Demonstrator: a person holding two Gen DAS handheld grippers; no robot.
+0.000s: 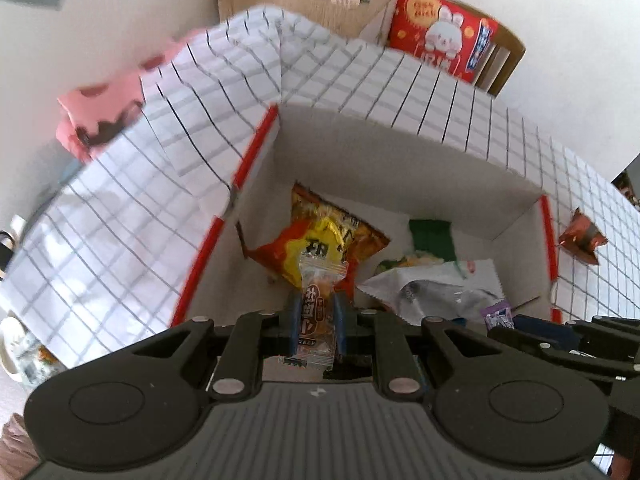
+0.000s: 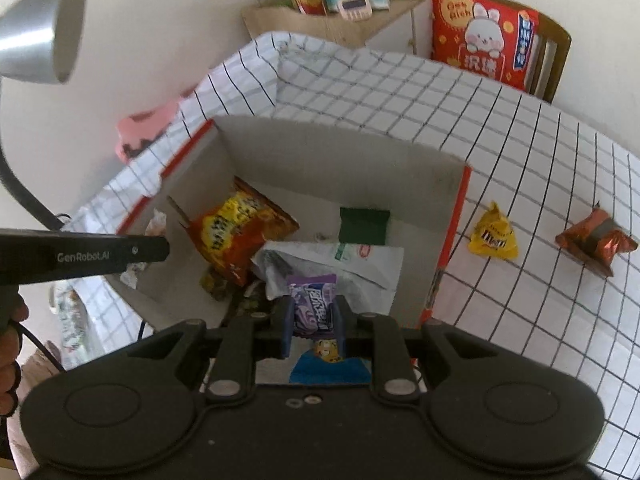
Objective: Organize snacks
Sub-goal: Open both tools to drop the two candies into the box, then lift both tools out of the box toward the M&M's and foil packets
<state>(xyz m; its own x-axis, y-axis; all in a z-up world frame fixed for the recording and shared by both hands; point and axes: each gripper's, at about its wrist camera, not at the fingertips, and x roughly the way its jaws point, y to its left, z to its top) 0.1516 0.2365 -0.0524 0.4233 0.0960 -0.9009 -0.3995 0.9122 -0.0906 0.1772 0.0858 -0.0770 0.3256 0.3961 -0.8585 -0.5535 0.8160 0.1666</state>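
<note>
The worktop (image 2: 520,152) has a white cloth with a black grid over it, and an open white box with red edges (image 2: 452,216) sits right on that. Just beside the box there's a yellow triangular candy pack (image 2: 494,234), and further right a crumpled copper-brown wrapper (image 2: 596,240).

From my left wrist view, the gripper body covers the lower end of the clear snack packet (image 1: 318,320), and its print is too blurred for me to read. In my right wrist view, the white bag (image 2: 352,264) hides part of the green packet (image 2: 363,225), and the lamp (image 2: 38,36) runs off the left edge.
</note>
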